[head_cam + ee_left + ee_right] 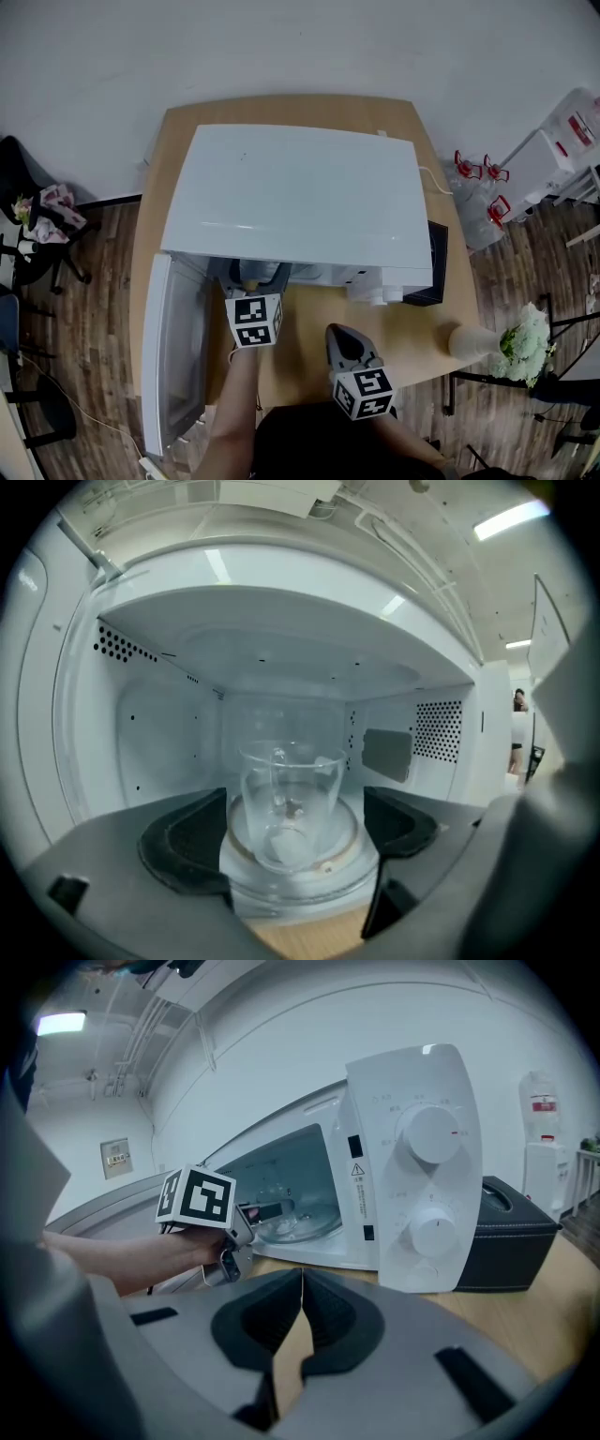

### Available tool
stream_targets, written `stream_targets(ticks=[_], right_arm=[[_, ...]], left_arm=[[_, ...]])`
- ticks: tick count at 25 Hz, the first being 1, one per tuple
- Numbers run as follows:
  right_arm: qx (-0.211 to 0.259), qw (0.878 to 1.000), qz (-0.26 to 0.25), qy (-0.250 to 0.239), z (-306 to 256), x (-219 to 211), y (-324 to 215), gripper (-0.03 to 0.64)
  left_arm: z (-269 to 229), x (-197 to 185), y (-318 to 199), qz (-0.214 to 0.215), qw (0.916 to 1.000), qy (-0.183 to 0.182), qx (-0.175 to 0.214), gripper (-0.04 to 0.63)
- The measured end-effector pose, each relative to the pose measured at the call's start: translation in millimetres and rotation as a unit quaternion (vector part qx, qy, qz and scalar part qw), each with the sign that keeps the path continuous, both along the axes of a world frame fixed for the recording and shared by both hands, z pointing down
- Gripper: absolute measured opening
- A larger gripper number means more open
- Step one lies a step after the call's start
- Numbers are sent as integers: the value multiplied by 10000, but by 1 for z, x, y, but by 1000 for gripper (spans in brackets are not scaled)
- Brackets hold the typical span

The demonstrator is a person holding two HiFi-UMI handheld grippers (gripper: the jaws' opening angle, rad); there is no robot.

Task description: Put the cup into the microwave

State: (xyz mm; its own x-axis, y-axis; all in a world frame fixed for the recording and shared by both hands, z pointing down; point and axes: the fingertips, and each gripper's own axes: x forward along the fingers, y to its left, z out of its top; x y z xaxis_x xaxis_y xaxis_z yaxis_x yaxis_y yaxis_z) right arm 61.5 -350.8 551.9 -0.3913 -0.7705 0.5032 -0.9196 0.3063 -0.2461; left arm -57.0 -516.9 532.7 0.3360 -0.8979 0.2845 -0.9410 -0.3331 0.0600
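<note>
A clear glass cup (pixel 289 803) stands upright on the glass turntable (pixel 328 862) inside the white microwave (pixel 291 197), whose door (pixel 173 356) hangs open to the left. My left gripper (pixel 295 832) reaches into the oven mouth, and its black pads (pixel 178 841) stand wide on both sides of the cup without touching it. In the head view the left gripper (pixel 255 286) is half hidden under the microwave's top. My right gripper (pixel 343 339) hovers over the wooden table (pixel 412 347) in front of the control panel (pixel 422 1176), jaws shut on nothing.
A black box (pixel 433 267) sits against the microwave's right side. A white paper cup (pixel 472 342) and a bunch of white flowers (pixel 525 342) are at the table's right edge. An office chair (pixel 42 234) stands left, water jugs (pixel 487 202) right.
</note>
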Motion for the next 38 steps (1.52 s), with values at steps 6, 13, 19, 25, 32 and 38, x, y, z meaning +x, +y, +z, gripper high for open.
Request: stream_targets(ticks=[6,13,19,25,32,38], right_arm=[[78,10000,6,-1,-5,-2,12,-6],[187,9998,46,-39,-12,-3,20,-6],[311,9994,103,-66,-19,-3,21,-6],[399,9990,166,-79,-24,-1,24,-6],[521,9984,198,-120,-32,-3,27,-6],[676,9975,83,-161,-42,-13,33,-6]], left_arm=[[0,6,20,195,9997,72,-98,431],[-2,11,48,366,9991,151,-182,430],[-7,15,76,556,9979,209,-252,430],[-8,10,105,571,9975,249,-334,430],[-8,-5,141,450,9976,244,-471,428],[-13,-22,171,196,9985,145,-484,426]])
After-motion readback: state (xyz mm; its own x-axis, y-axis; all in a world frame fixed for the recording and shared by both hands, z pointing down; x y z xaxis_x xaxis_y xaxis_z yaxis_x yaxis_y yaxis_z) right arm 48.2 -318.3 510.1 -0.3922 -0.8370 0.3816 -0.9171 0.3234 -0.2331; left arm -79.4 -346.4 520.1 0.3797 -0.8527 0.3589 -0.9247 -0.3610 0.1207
